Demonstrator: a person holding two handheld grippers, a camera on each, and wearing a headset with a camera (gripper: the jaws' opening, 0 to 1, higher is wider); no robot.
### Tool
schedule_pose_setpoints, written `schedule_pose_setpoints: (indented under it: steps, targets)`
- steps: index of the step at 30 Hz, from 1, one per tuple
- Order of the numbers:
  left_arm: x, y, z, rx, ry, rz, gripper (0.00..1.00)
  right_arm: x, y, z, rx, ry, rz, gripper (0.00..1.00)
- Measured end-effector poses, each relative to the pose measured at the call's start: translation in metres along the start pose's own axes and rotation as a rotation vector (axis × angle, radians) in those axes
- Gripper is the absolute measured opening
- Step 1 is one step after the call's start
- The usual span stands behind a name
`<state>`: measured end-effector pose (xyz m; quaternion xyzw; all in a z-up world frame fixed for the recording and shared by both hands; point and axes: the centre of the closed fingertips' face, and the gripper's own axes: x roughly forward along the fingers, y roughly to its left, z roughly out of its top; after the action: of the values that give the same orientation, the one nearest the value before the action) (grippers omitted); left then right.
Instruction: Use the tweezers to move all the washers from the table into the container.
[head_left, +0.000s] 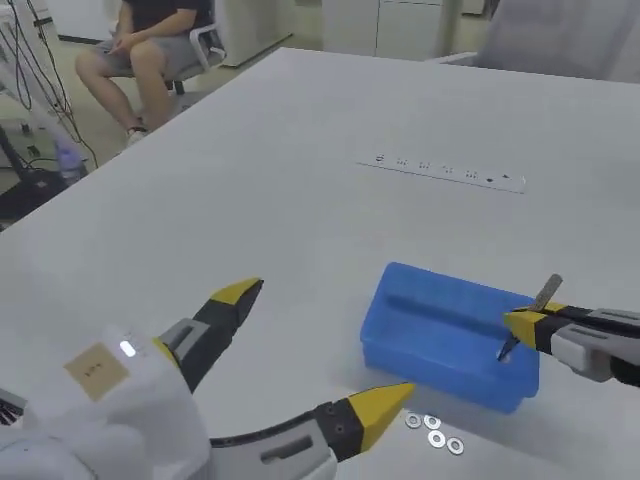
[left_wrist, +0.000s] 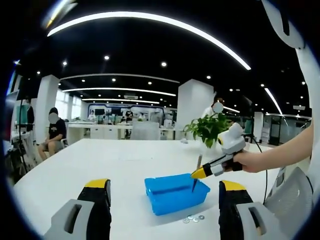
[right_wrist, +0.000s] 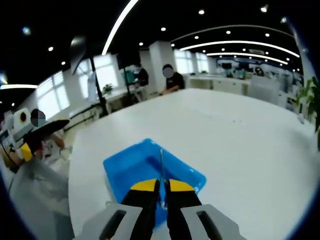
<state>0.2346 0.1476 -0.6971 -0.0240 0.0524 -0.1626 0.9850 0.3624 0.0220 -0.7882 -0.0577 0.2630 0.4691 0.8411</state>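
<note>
A blue container (head_left: 440, 330) stands on the white table, with three small metal washers (head_left: 435, 432) lying on the tabletop just in front of it. My right gripper (head_left: 520, 325) is shut on grey tweezers (head_left: 540, 300), whose tip hangs over the container's right end. From the right gripper view the tweezers (right_wrist: 161, 165) stick out between the closed jaws above the container (right_wrist: 135, 167). My left gripper (head_left: 312, 348) is open and holds nothing, low to the left of the container. Its own view shows the container (left_wrist: 170, 197), the washers (left_wrist: 192, 218) and the right gripper (left_wrist: 205, 171).
A white power strip (head_left: 440, 172) lies flush in the table beyond the container. A person (head_left: 150, 40) sits on a chair past the table's far left edge. A potted plant (left_wrist: 210, 127) stands at the table's far end.
</note>
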Motion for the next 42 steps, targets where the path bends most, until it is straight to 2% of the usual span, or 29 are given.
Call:
schedule_pose_setpoints:
  steps: [9,13,17,19,22,27,30,34,36,39,42]
  targets:
    - [-0.002,0.004,-0.002,0.005,0.007,0.014,0.90,0.007,-0.004,-0.004,-0.043,0.008,-0.006,0.03]
    - [-0.002,0.005,-0.001,-0.001,0.003,0.013,0.90,0.008,-0.007,-0.008,-0.033,0.020,-0.003,0.03]
    - [-0.003,0.005,-0.002,0.001,0.006,0.014,0.90,0.005,-0.006,-0.006,-0.033,0.008,-0.014,0.04]
    - [-0.003,0.006,-0.002,-0.001,0.002,0.015,0.90,0.000,-0.003,0.000,-0.026,-0.020,-0.010,0.04]
    - [-0.003,0.006,-0.002,-0.002,0.004,0.019,0.90,-0.008,0.009,0.012,-0.019,-0.063,0.005,0.04]
    - [-0.003,0.008,-0.003,0.002,0.009,0.026,0.89,-0.025,0.045,0.028,-0.023,-0.133,0.068,0.04]
    - [-0.003,0.007,-0.002,0.003,0.006,0.023,0.89,-0.032,0.064,0.031,-0.016,-0.153,0.101,0.04]
    - [-0.003,0.006,-0.003,0.002,0.011,0.017,0.88,-0.035,0.083,0.026,-0.004,-0.145,0.148,0.04]
    - [-0.003,0.006,-0.003,0.005,0.012,0.018,0.88,-0.033,0.089,0.017,-0.001,-0.128,0.167,0.03]
    - [-0.003,0.006,-0.003,0.004,0.014,0.017,0.87,-0.027,0.095,-0.007,0.023,-0.066,0.188,0.04]
    - [-0.003,0.005,-0.004,0.006,0.016,0.016,0.87,-0.021,0.094,-0.025,0.036,-0.025,0.193,0.04]
